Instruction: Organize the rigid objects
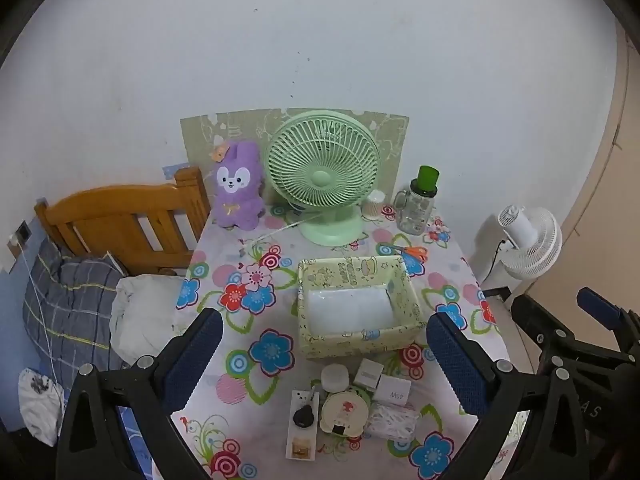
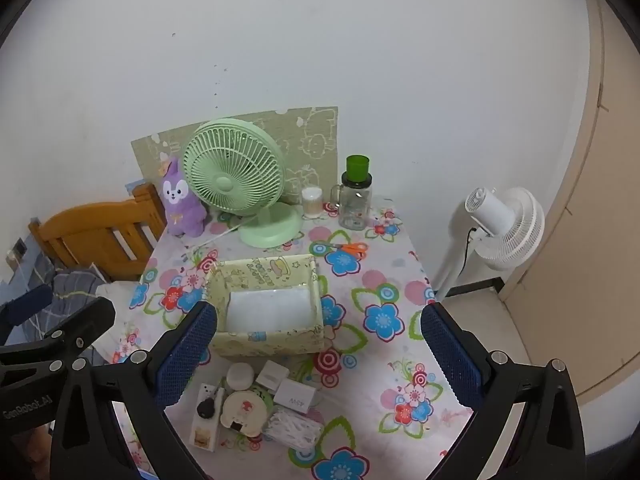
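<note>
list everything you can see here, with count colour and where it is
storage box: 1, pale yellow-green print, table centre, nothing in it
desk fan: 1, light green, back of table
plush rabbit: 1, purple, back left by the fan
jar: 1, clear with green lid, back right
cotton swab tub: 1, white, between fan and jar
scissors: 1, orange handles, behind box on its right
power strip: 1, white with black plug, front of the box
round case: 1, cream, beside strip
small round pot: 1, white, front of box
chargers: 2, white, front of box
clear packet: 1, whitish, front right
tablecloth: 1, floral
standing fan: 1, white, floor right
bed headboard: 1, wood, left
left gripper: black and blue, open
right gripper: black and blue, open
</note>
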The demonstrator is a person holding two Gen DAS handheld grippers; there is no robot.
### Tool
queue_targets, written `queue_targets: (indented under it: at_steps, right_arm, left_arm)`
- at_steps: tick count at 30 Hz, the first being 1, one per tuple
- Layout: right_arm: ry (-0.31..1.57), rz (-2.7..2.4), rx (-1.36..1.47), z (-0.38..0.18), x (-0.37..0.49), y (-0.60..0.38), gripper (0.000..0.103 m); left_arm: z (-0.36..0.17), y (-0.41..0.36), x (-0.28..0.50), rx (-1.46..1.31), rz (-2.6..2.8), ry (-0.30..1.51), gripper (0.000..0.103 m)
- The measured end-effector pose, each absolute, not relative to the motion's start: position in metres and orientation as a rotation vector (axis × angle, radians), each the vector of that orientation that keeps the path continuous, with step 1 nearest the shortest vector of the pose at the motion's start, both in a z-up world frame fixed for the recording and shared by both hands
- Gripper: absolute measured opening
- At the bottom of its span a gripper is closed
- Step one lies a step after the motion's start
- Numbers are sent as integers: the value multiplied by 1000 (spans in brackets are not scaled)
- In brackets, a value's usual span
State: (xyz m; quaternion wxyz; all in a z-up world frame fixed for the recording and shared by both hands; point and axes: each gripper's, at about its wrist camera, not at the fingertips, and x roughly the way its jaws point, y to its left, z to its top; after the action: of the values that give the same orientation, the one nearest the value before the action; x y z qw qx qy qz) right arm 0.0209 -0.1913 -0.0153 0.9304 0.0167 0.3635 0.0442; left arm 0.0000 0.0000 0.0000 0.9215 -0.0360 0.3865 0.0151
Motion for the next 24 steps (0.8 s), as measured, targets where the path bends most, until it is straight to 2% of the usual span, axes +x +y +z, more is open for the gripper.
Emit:
queue_targets:
  at_steps: [24]
  right_arm:
    - [705,88,33,-12,13,-192,103]
  left_arm:
    - [1,-4,-3,-80,34,777,103]
